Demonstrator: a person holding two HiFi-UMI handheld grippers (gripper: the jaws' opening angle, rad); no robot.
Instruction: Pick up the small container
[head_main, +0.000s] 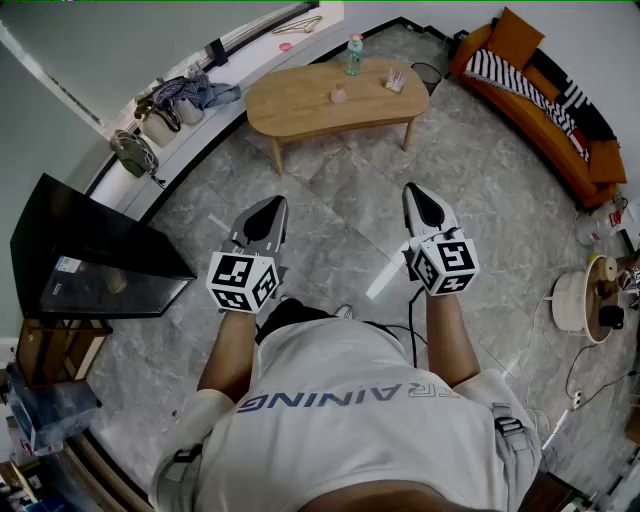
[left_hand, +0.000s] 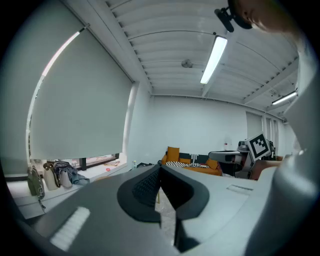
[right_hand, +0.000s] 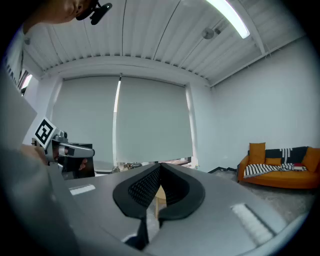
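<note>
**Container far ahead, both claws closed and empty**

The small container (head_main: 338, 95), a pale pink thing, stands near the middle of the oval wooden surface (head_main: 290, 110), well apart from the person. It is too small here to tell its shape or whether it has a lid.

The left claw (head_main: 276, 206) and the right claw (head_main: 414, 192) are held side by side in front of the body, over the floor (head_main: 340, 200). Each claw's own view shows the jaws pressed together with nothing between them.

The first risk, I think, is to choose the wrong thing. A light box-like object (head_main: 395, 80) lies near the container and is also small. Close behind them stands a bottle (head_main: 353, 55) – tall and narrow, so a claw that comes in from above or too wide could push it over. A claw that arrives with the jaws together would only push the container along the wood, so it has to open before the reach.

Nothing stands on the floor between the person and the surface. An orange sofa (head_main: 545, 100) is at the right, a black cabinet (head_main: 90, 250) at the left, and some bags (head_main: 165, 110) lie on the window ledge – all away from the path. A dark cable (head_main: 411, 330) hangs from the right claw and may catch when the arm stretches.
</note>
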